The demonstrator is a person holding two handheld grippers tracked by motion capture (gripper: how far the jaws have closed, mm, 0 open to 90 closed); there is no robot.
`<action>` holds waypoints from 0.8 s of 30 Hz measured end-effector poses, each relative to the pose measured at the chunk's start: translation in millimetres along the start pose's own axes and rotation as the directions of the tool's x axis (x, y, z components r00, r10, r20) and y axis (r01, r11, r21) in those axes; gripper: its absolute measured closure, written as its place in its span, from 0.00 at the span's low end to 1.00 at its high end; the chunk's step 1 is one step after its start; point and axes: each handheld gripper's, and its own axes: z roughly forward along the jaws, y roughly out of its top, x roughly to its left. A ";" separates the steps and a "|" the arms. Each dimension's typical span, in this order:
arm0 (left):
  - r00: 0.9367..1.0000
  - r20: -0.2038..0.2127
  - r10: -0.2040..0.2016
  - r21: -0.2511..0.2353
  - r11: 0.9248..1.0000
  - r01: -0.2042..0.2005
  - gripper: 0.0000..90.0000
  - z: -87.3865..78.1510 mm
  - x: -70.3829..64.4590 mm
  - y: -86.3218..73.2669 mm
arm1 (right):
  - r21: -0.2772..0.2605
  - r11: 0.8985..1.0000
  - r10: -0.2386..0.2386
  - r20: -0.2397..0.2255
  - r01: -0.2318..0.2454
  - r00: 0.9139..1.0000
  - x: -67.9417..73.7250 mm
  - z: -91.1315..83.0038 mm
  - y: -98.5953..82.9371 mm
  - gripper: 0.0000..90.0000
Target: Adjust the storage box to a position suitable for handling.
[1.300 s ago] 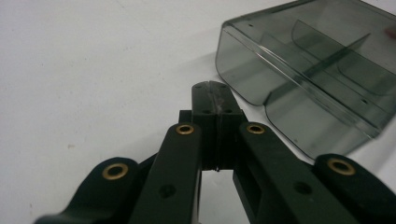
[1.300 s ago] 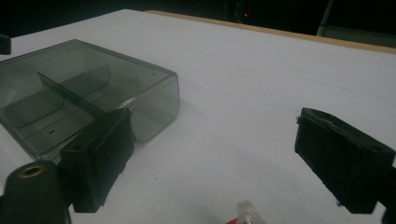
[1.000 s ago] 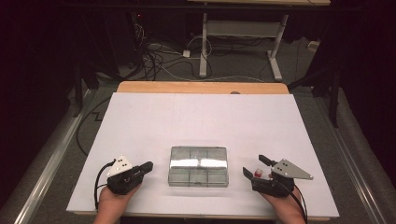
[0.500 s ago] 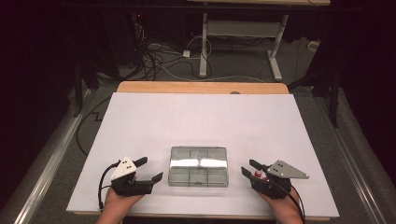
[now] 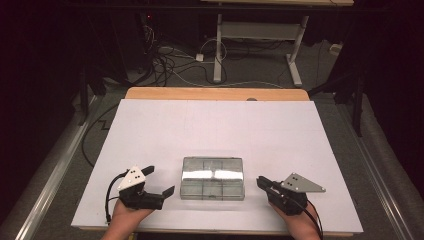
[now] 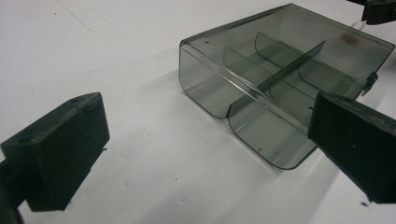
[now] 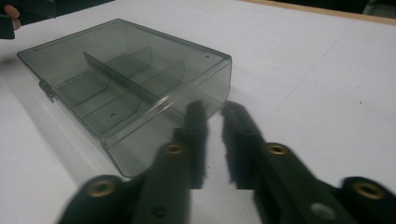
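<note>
A clear smoky plastic box (image 5: 212, 178) with inner dividers and a closed lid lies flat near the table's front edge. My left gripper (image 5: 160, 180) rests just left of it, open wide and pointing at its left side. In the left gripper view the box (image 6: 285, 79) lies ahead and to the right of the left gripper (image 6: 205, 140), which holds nothing. My right gripper (image 5: 261, 182) sits just right of the box, jaws drawn almost together on nothing. In the right gripper view the right gripper (image 7: 214, 112) points at the near corner of the box (image 7: 126, 79).
The white table top (image 5: 215, 130) stretches bare beyond the box to a wooden strip (image 5: 215, 93) at the far edge. Cables and a desk frame (image 5: 255, 45) stand on the dark floor behind. The front edge runs close under both hands.
The left gripper has spread its jaws wide and turned toward the box. The right gripper's jaws have come together and it has edged closer to the box.
</note>
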 end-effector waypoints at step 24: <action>1.000 -0.003 0.001 0.007 1.000 -0.001 0.00 0.7 -0.3 -3.3 | -0.008 1.000 -0.030 -0.052 0.030 0.998 13.1 3.9 11.3 1.00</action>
